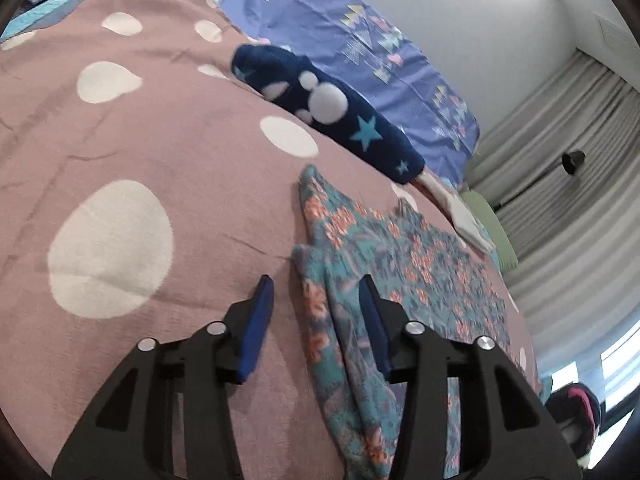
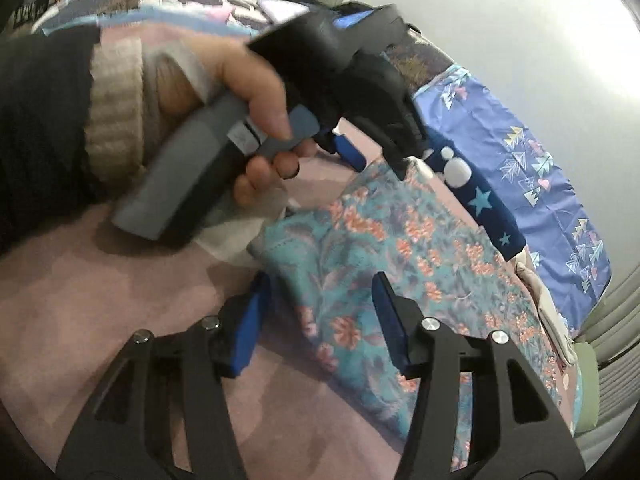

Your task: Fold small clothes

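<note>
A teal garment with orange flowers lies flat on the mauve spotted blanket. My left gripper hovers open over the garment's left edge. Cloth lies under the gap, and neither blue pad presses on it. In the right wrist view my right gripper stands open above the same floral garment, near its front edge, with its pads apart from the cloth. Further back in that view a hand holds the left gripper, which is tipped down at the garment's far corner.
A navy rolled piece with stars and white blobs lies just behind the garment. A blue sheet with triangle prints lies beyond it, by the wall. Pale clothes and a green cushion sit at the right edge. Curtains hang beyond.
</note>
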Motion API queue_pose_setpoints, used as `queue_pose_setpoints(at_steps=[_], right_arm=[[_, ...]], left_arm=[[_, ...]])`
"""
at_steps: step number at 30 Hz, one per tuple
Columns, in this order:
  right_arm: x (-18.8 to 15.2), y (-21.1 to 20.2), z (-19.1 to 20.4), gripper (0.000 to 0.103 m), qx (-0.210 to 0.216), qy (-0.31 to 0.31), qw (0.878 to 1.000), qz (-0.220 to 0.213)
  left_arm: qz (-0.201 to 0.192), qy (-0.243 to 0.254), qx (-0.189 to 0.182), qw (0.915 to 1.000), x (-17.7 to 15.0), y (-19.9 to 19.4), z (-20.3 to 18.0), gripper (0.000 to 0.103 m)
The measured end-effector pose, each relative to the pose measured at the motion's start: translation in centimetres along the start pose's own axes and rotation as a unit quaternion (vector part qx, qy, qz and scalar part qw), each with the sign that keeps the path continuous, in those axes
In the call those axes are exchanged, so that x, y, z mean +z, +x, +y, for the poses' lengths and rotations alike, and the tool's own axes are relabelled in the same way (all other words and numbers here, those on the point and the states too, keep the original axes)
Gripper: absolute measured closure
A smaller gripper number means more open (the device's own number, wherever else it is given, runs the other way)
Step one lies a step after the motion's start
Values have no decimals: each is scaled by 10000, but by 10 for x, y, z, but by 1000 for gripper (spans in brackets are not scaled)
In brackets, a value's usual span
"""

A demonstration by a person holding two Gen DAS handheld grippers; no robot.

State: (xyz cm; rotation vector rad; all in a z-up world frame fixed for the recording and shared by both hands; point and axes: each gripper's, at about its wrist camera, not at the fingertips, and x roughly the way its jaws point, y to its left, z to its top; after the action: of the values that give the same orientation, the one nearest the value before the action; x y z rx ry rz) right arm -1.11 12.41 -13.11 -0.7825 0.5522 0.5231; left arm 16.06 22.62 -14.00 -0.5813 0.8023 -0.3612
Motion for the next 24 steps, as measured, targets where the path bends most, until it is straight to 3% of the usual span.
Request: queue_pose_setpoints(at_steps=[2,4,5,6,7,9,12,15,24], right_arm=[[4,4,1,54,-86,-17,10000,-16],[6,12,1,93,-97,-5,9999,60],[7,14,0,95,-132,31,9999,106],[7,14,-6,98,-12,146,9999,75],[6,8,-14,99,97,331,9994,-30],[4,-6,-31,100,239,732,9967,-243],[-4,-31,-63,100,412,1393,9882,-476],[-13,-49,-89,100,508,1836,9796,-640],[-75,-95,-181,100,708,3298,9366,-945]], left_arm=[[65,61,-138,9999,0,4,-2,55],[208,111,-355,9991,3,12,-6,55],[246,153,-391,9988,3,15,-7,63],[366,210,-415,9982,5,21,-11,87],[441,235,-361,9981,5,24,-13,93],[404,321,-269,9983,7,25,-21,94],[208,323,-430,9983,15,18,-45,94],[85,663,-418,9969,23,11,-87,94],[70,1332,-186,9909,25,31,-195,94]])
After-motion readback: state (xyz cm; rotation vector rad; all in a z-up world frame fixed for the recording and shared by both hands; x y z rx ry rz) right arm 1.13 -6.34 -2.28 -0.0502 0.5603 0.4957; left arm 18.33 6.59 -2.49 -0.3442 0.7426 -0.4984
